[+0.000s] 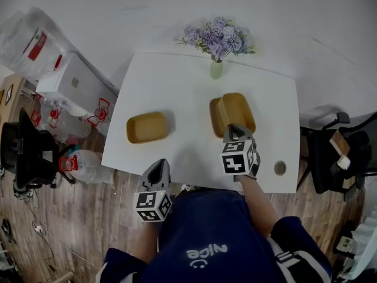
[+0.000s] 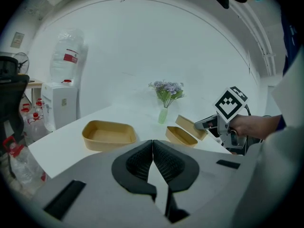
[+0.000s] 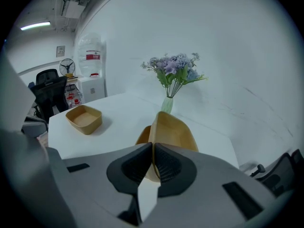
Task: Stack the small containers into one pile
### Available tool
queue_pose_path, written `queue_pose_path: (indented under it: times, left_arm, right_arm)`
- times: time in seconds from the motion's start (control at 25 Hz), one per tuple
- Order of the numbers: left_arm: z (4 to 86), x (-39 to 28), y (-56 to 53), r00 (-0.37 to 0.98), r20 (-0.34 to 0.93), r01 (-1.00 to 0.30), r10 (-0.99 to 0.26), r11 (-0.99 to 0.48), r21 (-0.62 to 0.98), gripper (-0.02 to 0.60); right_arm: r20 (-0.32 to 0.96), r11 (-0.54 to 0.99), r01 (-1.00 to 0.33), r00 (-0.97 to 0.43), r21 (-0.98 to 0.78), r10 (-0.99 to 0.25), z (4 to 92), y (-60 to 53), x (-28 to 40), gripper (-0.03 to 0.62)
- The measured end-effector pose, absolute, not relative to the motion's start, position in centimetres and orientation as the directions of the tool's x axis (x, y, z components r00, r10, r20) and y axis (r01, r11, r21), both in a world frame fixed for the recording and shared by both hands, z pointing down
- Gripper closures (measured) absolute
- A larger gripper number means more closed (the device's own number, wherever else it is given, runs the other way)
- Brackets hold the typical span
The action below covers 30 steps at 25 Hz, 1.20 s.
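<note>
Tan and paper-like, three small shallow containers share the white bench (image 1: 177, 81). At the far left the lone container (image 1: 147, 127) lies flat, long axis across the bench. The left tool (image 2: 152, 144) hangs at the near edge just short of it, jaws pressed together on nothing. Further right a second container (image 1: 214, 119) lies flat. The tilted container (image 1: 240, 108) leans over it, its near wall pinched between the narrow jaws of the right tool (image 3: 152, 148).

The coming move probably turns on one relation: the flat one lies just left of and below the held one, so the right tool is the nearer and would need to level it and lower it in.

The head view gives the spacing of all three. Only the right gripper view shows the pinch on the wall. The left gripper view shows the tilt side-on, though not whether the two touch.
</note>
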<state>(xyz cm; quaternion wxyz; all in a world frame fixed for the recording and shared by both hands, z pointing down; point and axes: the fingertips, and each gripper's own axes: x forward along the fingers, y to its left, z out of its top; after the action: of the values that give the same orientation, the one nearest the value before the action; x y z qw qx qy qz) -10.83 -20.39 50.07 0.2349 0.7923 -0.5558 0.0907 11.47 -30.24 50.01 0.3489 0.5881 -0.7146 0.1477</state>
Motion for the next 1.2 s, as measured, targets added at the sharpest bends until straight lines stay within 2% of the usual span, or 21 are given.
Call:
queue_pose_path:
  times: [0.32,0.88,1.2]
  left_arm:
    - [50.5,-12.0,-20.3,0.338,0.421,-0.932,-0.842,-0.238,0.273,0.561]
    - [51.1,-14.0,-19.8,0.293,0.45,-0.944,-0.844,-0.182,0.275,0.561]
    - [51.1,-14.1,-19.5,0.281,0.45,-0.947,-0.847,-0.168,0.274,0.561]
  right_arm:
    - [0.683,0.273,-0.933,-0.042,0.234,-0.73,51.1,-31.4,10.1,0.539]
    - [0.704,0.254,-0.949,-0.051,0.187,-0.708,53.3,-32.6,7.5,0.539]
    - [0.725,0.299,-0.949,-0.141,0.094,-0.674,54.3,-32.3,6.7,0.536]
